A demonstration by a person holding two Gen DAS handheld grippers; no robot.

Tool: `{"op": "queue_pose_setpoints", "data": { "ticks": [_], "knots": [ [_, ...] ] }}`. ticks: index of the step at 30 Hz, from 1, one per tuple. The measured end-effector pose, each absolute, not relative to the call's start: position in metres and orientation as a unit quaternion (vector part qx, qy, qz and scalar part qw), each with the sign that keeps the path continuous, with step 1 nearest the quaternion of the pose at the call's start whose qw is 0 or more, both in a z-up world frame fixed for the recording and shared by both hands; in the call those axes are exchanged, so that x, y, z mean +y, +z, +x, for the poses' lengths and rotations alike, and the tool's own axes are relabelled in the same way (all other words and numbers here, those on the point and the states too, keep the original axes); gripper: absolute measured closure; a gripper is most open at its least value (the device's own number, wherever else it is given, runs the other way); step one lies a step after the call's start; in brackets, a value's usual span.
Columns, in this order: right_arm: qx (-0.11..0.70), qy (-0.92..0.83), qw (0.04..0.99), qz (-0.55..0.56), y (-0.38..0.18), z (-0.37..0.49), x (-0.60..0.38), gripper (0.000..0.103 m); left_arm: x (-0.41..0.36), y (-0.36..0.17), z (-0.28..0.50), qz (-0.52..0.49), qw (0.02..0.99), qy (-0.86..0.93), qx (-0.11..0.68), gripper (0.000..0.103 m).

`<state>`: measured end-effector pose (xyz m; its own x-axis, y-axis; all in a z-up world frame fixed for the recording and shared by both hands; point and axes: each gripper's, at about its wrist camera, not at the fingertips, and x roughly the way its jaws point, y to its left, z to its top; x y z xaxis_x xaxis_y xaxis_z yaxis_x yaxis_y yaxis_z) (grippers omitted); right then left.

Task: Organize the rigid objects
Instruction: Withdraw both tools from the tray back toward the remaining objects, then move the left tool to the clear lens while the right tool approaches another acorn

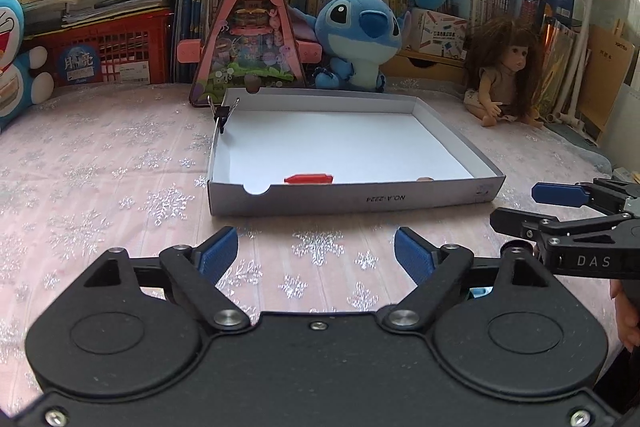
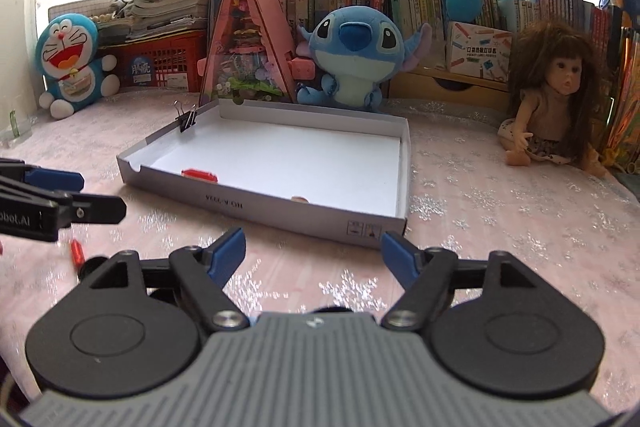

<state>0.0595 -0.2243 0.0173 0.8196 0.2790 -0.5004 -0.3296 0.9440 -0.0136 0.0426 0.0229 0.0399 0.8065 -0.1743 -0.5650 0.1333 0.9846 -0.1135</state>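
Note:
A shallow white cardboard box (image 1: pixel 352 197) (image 2: pixel 260 205) lies on the pink snowflake tablecloth. Inside, near its front wall, lie a red clip-like piece (image 1: pixel 308 179) (image 2: pixel 200 174) and a small tan object (image 1: pixel 424 179) (image 2: pixel 299 199). A black binder clip (image 1: pixel 224 113) (image 2: pixel 186 119) is clamped on the box's left rim. Another small red piece (image 2: pixel 77 253) lies on the cloth outside the box. My left gripper (image 1: pixel 316 255) (image 2: pixel 98 195) stands open in front of the box with nothing between its fingers. My right gripper (image 2: pixel 314 257) (image 1: pixel 520 207) is open too, near the box's right front corner.
Behind the box stand a pink triangular case (image 1: pixel 248 39), a blue plush (image 1: pixel 360 35) and a long-haired doll (image 1: pixel 504 75). A blue cat plush (image 2: pixel 72 63) sits at far left. Books and red baskets (image 1: pixel 108 51) line the back.

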Motion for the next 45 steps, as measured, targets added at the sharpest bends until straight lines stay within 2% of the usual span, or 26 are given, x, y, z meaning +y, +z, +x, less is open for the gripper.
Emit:
{"op": "queue_pose_setpoints", "data": {
  "ticks": [15, 18, 20, 22, 25, 34, 45],
  "knots": [
    [0.240, 0.171, 0.952, -0.082, -0.006, 0.017, -0.246, 0.017, 0.043, 0.018, 0.004, -0.006, 0.954, -0.060, 0.293, 0.017],
    [0.235, 0.166, 0.954, -0.085, -0.009, 0.008, -0.251, 0.023, 0.046, 0.017, -0.002, 0.004, 0.953, -0.053, 0.297, 0.027],
    [0.235, 0.167, 0.954, -0.080, -0.009, 0.003, -0.256, 0.034, 0.048, 0.017, -0.005, 0.007, 0.950, -0.056, 0.308, 0.042],
    [0.241, 0.170, 0.952, -0.078, -0.009, -0.001, -0.258, 0.042, 0.049, 0.015, -0.007, 0.005, 0.946, -0.066, 0.318, 0.044],
    [0.253, 0.173, 0.949, -0.072, -0.011, -0.001, -0.258, 0.047, 0.046, 0.012, -0.009, 0.011, 0.944, -0.072, 0.323, 0.044],
    [0.271, 0.129, 0.952, -0.060, -0.017, 0.016, -0.253, 0.047, 0.035, 0.005, -0.002, 0.025, 0.946, -0.063, 0.318, 0.044],
    [0.288, 0.084, 0.953, -0.050, -0.020, 0.027, -0.260, 0.043, 0.029, 0.001, 0.007, 0.047, 0.950, -0.048, 0.305, 0.039]
  ]
}}
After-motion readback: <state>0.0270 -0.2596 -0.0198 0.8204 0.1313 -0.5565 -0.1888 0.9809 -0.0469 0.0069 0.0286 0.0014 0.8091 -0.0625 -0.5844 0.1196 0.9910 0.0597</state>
